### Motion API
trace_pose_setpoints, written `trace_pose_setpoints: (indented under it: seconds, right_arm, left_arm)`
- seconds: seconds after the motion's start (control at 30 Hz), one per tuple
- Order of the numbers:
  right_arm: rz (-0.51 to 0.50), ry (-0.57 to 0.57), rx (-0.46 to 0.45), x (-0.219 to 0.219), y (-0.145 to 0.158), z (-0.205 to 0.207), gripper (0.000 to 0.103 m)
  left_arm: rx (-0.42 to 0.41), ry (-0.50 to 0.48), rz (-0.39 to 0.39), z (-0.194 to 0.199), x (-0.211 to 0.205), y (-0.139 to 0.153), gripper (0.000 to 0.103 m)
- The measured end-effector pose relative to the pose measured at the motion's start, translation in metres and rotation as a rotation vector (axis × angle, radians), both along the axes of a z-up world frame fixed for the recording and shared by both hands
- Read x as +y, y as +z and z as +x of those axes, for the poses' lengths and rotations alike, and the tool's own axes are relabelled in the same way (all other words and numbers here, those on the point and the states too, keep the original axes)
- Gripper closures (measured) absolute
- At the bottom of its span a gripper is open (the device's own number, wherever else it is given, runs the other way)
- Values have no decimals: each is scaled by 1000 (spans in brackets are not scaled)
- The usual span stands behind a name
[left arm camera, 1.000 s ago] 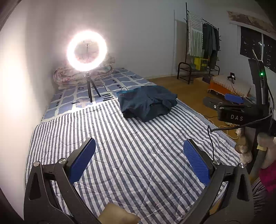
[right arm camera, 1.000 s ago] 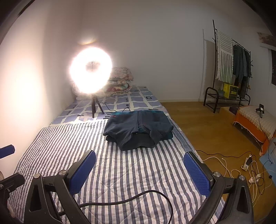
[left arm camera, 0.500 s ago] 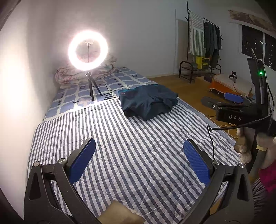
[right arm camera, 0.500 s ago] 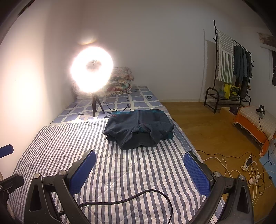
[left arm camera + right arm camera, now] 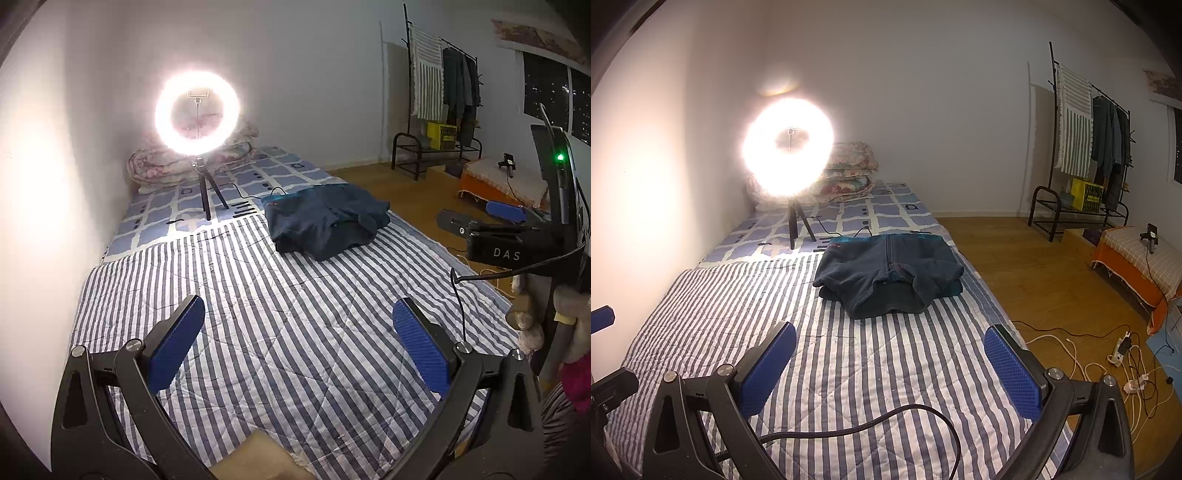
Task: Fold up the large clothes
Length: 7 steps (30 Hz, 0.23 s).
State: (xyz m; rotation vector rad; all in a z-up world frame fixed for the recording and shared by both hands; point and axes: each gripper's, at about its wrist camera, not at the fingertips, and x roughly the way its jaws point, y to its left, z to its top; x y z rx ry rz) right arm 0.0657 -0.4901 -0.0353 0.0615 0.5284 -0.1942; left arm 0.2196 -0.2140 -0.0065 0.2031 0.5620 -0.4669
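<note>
Folded(?) jacket point(image 5: 888, 275) on bed point(image 5: 871, 369), untouched

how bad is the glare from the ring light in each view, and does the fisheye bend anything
Left wrist view: the ring light glares but its hollow centre stays readable, washing out the wall beside it. Right wrist view: the light blooms into a near-solid blob, with a flare arc above. Both views: dark corners, and the clothes rack poles bow; the navy jacket stays sharp.

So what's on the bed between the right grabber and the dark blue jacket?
Only the striped quilt. In the right wrist view, nothing lies between the right gripper and the folded jacket.
</note>
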Motion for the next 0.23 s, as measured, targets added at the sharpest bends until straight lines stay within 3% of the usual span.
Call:
trace_pose_setpoints:
  seconds: [0.23]
  right_arm:
    - [1, 14, 3, -3, -2, 1, 0]
  left_arm:
    - [-11, 12, -4, 0, 2, 0, 0]
